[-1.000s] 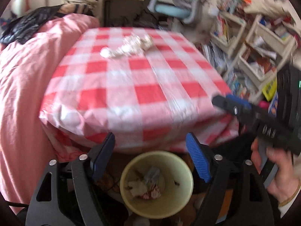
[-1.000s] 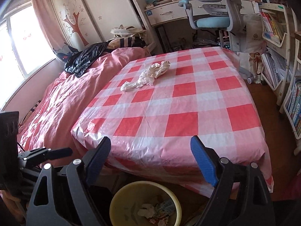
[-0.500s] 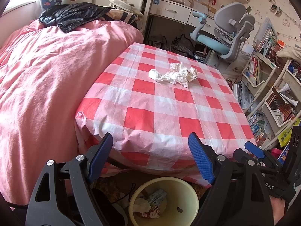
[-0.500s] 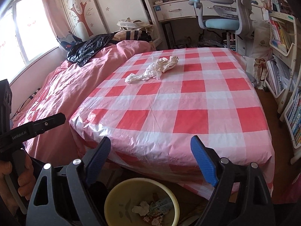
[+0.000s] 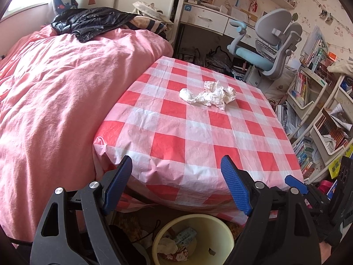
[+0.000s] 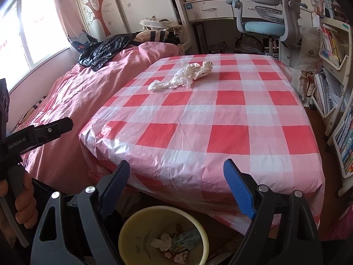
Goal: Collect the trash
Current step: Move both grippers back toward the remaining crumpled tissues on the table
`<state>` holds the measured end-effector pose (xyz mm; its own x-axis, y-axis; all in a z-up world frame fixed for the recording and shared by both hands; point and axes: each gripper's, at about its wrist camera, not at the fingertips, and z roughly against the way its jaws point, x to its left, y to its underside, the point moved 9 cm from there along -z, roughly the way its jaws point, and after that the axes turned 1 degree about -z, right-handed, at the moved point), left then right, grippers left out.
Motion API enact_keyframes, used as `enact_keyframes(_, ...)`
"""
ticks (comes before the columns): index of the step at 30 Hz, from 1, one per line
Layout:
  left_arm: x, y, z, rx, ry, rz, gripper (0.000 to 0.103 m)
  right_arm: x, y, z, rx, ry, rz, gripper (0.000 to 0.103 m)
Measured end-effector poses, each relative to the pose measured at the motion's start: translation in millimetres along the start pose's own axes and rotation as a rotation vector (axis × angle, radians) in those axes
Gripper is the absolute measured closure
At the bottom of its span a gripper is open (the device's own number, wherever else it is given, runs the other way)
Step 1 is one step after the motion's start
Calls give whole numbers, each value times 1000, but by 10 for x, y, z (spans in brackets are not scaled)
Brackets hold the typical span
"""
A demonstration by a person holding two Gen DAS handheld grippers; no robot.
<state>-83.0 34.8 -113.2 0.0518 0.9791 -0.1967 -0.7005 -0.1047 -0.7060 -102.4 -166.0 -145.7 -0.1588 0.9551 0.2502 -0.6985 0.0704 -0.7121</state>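
Red-and-white checked plastic covers the table (image 5: 183,137), and the crumpled white tissue (image 5: 208,96) lies on its far half, alone on the cloth, well apart from both grippers. The left gripper (image 5: 176,183) hangs before the table's near edge with its blue-padded fingers (image 5: 235,186) spread wide and nothing between them. The right gripper (image 6: 176,187) is likewise wide apart and empty, near the same edge. A pale yellow bin (image 6: 136,223) stands on the floor below the near edge, with scraps of paper and wrappers already in it.

Compared with a second ago, the left wrist view has swung up and rolled: then it looked steeply down with the bin filling the lower middle, the right gripper and a hand at the right. Now the bin sits at the very bottom, and the pink bed (image 5: 55,101), desk and grey chair (image 5: 271,46) show. The right wrist view has barely changed. The tissue has not moved
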Motion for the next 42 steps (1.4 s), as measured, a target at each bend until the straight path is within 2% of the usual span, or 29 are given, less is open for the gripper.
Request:
enact_keyframes(14,-13,-75,88,-56,-51,-46,21,141,-51,36,-47,30,87,19)
enact_keyframes(30,-76,-162,87,-98,-101,-78,16,123,-121,95,-82,47,84,18)
enact_keyframes(32,-141,-270,89,-99,-91,-87,16,115,-153,108,-85,47,75,17)
enact_keyframes(36,-283,-632,218,-199,-77,-124,10,118,-352,196,-125,47,68,14)
enact_keyframes(39,-313,-914,166,-225,-79,-126,10,109,-650,276,-181,61,77,12)
enact_keyframes(42,-287,-1206,92,-239,-59,-80,9,84,-1003,288,-231,86,104,12)
